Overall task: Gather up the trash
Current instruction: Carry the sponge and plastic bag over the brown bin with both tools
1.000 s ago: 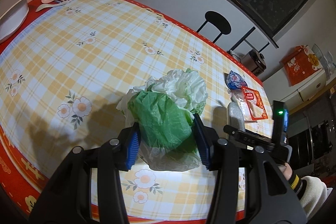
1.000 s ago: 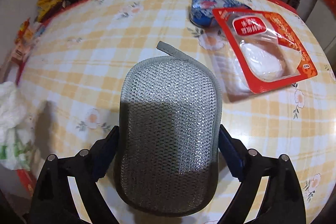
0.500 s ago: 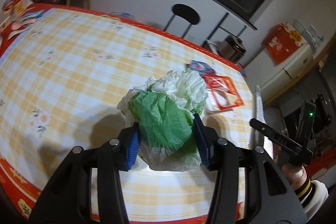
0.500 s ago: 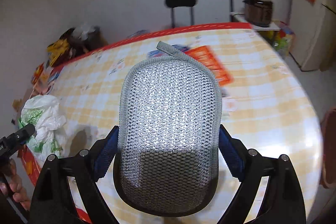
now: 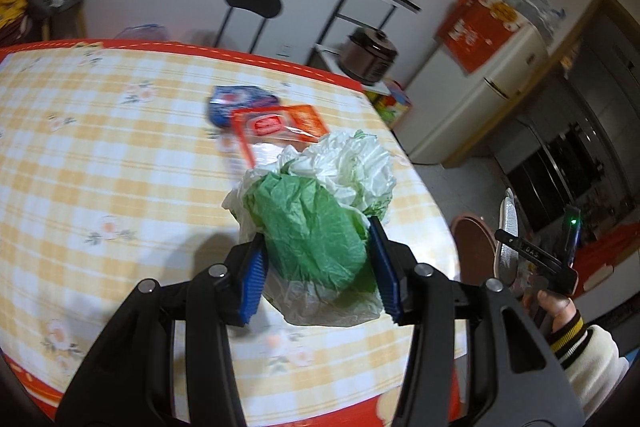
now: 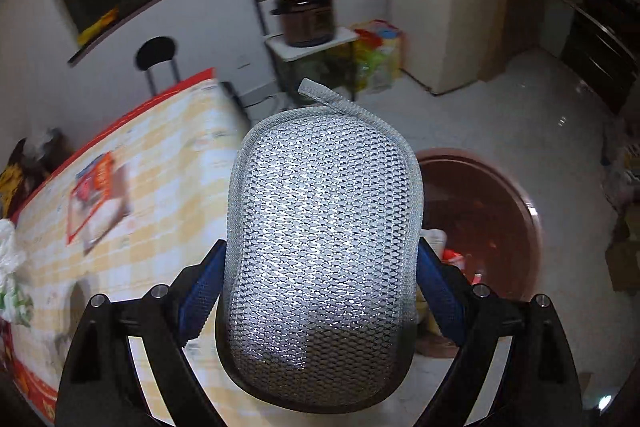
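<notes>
My left gripper (image 5: 316,263) is shut on a crumpled green and white plastic bag (image 5: 316,223), held above the checked table (image 5: 120,167) near its right end. My right gripper (image 6: 320,287) is shut on a silver mesh scouring pad (image 6: 320,259), out past the table's end and over a brown round trash bin (image 6: 488,223) on the floor. The bin (image 5: 474,247) and the pad (image 5: 510,231) also show at the right of the left wrist view, with a hand in a cream sleeve (image 5: 576,347). An orange packet (image 5: 280,127) and a blue wrapper (image 5: 236,103) lie on the table.
A black stool (image 5: 252,7) stands behind the table. A rack with a brown cooker pot (image 6: 306,15) and a cream fridge (image 6: 464,3) stand by the far wall. Bags and boxes (image 6: 624,227) sit on the tiled floor at the right.
Both grippers have swung rightward along the table with their loads. The right one has left the tabletop and now hangs over the floor bin; the left has neared the table's right end.
</notes>
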A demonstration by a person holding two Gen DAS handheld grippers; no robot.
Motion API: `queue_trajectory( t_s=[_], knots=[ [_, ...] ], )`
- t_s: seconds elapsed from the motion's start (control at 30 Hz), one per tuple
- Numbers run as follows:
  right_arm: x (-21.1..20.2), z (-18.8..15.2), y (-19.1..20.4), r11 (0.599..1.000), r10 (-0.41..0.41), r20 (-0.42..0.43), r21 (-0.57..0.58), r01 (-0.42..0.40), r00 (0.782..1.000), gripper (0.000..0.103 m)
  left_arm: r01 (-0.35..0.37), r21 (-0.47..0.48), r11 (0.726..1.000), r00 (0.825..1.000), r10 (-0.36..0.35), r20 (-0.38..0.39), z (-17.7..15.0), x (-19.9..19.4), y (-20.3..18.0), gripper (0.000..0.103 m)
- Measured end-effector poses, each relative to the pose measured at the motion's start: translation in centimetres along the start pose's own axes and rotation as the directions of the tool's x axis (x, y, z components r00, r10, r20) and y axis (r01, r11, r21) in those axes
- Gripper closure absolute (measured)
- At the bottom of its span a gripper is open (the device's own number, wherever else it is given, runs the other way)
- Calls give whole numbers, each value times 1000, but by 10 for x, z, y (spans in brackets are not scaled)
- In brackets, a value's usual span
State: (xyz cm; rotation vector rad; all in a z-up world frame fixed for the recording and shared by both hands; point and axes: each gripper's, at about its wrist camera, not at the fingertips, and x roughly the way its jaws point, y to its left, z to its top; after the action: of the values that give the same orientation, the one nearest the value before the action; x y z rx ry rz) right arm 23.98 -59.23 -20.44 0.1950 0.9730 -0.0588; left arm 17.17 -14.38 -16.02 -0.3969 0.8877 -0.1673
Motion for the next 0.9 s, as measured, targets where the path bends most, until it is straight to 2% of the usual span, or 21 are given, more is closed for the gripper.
queue_trajectory(
  t_s=[0.23,0.37,0.57,0.77,0.83,0.9],
  knots=[
    [13,10,-64,994,-85,-6,70,85,996,11,42,67,997,999,-41,-24,2,33,-58,54],
    [10,13,-85,993,-83,15,83,82,996,7,79,111,991,996,-74,-43,4,55,-93,54],
    [-5,14,-105,993,-75,38,96,71,996,6,156,188,970,985,-137,-108,3,96,-152,54],
    [-31,9,-136,987,-74,74,151,63,995,5,266,283,922,953,-207,-220,-8,144,-222,54],
    [-39,5,-145,982,-82,84,180,66,993,5,300,311,902,939,-221,-263,-13,162,-248,54],
    [-47,1,-154,977,-85,93,203,65,992,5,343,326,881,916,-238,-322,-19,185,-274,54]
  ],
)
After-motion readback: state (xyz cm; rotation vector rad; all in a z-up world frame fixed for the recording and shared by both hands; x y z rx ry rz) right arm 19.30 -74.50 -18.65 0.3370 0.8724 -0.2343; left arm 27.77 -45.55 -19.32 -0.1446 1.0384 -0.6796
